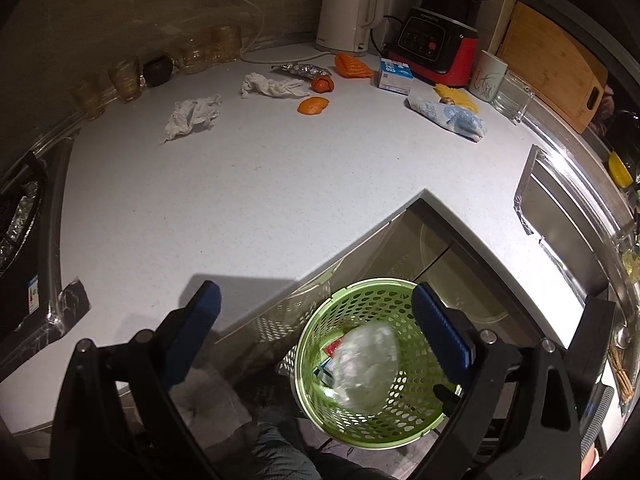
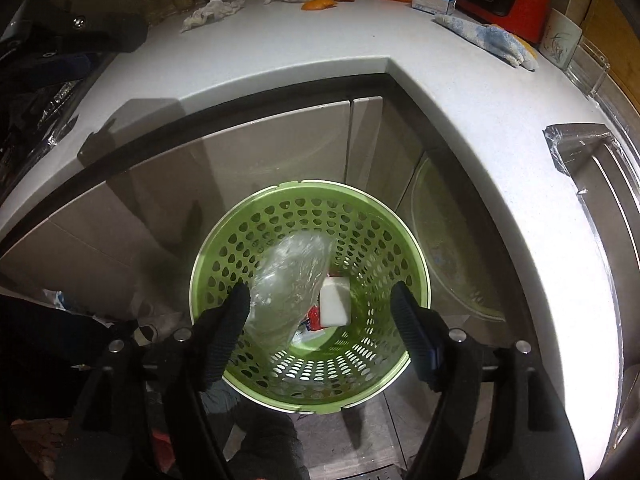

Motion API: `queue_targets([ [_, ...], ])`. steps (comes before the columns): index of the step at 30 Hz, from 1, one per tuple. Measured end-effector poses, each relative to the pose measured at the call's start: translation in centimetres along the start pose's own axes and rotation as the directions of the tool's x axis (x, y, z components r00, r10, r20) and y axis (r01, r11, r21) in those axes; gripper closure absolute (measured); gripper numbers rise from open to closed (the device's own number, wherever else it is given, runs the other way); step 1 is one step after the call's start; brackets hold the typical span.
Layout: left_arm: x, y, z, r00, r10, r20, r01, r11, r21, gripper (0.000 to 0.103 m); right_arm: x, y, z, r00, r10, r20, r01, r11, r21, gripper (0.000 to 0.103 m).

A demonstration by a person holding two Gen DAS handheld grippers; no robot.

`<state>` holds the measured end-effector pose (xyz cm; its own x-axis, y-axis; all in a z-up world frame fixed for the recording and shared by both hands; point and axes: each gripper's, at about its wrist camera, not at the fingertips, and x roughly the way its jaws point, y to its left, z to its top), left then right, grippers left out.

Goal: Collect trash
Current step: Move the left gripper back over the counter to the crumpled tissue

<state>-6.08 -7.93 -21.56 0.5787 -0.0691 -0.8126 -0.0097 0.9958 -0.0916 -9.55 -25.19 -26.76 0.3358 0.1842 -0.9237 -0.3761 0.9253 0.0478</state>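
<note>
Your right gripper [image 2: 320,312] hangs over the green basket [image 2: 416,264] with its jaws spread wide and nothing pressed between them. A crumpled clear plastic bag [image 2: 292,276] lies in the basket below, glossy and see-through, blurred at the edges; its lower end sits just beside your left-hand fingertip [image 2: 236,308] in the picture, and whether it touches that pad you cannot tell. Next to the bag lies a small white block [image 2: 335,306] with red and blue wrappers [image 2: 314,318] under it.

The basket is round, smooth plastic, pierced all over with teardrop holes, and stands on the floor against glossy beige cabinet doors [image 2: 240,152].

Your left gripper [image 1: 316,320] also stands wide open and holds nothing. Its blue ribbed pads [image 1: 440,328] frame the basket rim, one finger over the counter edge, the other over the basket.

Up on the speckled white counter [image 1: 248,184], well apart from both grippers, more trash waits: two wrinkled white tissues [image 1: 192,116], two curled pieces of orange peel [image 1: 313,105], a crinkled foil wrapper [image 1: 300,70], an orange netted piece [image 1: 352,66] and a small blue-and-white carton [image 1: 394,76]. Near them lie a blue-and-white cloth [image 1: 452,118], a white kettle [image 1: 350,12], a red-and-black blender base [image 1: 436,44], a white cup [image 1: 488,76] and a wooden board [image 1: 556,64].
</note>
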Motion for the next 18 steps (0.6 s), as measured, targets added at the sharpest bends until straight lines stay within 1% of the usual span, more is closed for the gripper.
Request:
queue_targets([
  [3,0.1,0.4,0.3,1.000,0.004,0.000,-0.004,1.000,-0.005,0.011,-0.5,0.1,0.8,1.000,0.005,0.015,-0.005,1.000,0.015,0.024],
  [4,0.1,0.5,0.5,1.000,0.006,0.001,-0.006,1.000,-0.007,0.011,-0.9,0.1,1.3,1.000,0.000,0.027,-0.001,1.000,0.016,0.021],
  [8,0.2,1.1,1.4,1.000,0.009,0.006,-0.009,1.000,-0.016,0.011,-3.2,0.1,3.6,0.995,-0.017,0.095,0.015,1.000,0.019,0.011],
  [9,0.2,1.2,1.7,1.000,0.010,0.009,-0.010,1.000,-0.017,0.011,-3.8,0.2,4.3,0.993,-0.020,0.113,0.018,1.000,0.019,0.009],
  [11,0.3,1.7,2.6,1.000,0.012,0.016,-0.012,1.000,-0.021,0.010,-5.3,0.3,5.9,0.987,-0.024,0.160,0.021,1.000,0.022,0.003],
  [12,0.3,2.1,3.1,1.000,0.016,0.021,-0.016,1.000,-0.023,0.008,-5.9,0.4,6.7,0.983,-0.027,0.180,0.024,0.999,0.022,0.002],
  [15,0.7,3.6,5.1,0.999,0.027,0.033,-0.025,0.999,-0.040,0.008,-7.2,0.8,9.6,0.972,-0.032,0.235,0.030,0.999,0.012,0.002],
  [18,1.5,5.4,7.2,0.998,0.036,0.044,-0.033,0.997,-0.066,0.008,-7.6,1.1,12.6,0.961,-0.043,0.273,0.044,0.999,0.005,0.002],
])
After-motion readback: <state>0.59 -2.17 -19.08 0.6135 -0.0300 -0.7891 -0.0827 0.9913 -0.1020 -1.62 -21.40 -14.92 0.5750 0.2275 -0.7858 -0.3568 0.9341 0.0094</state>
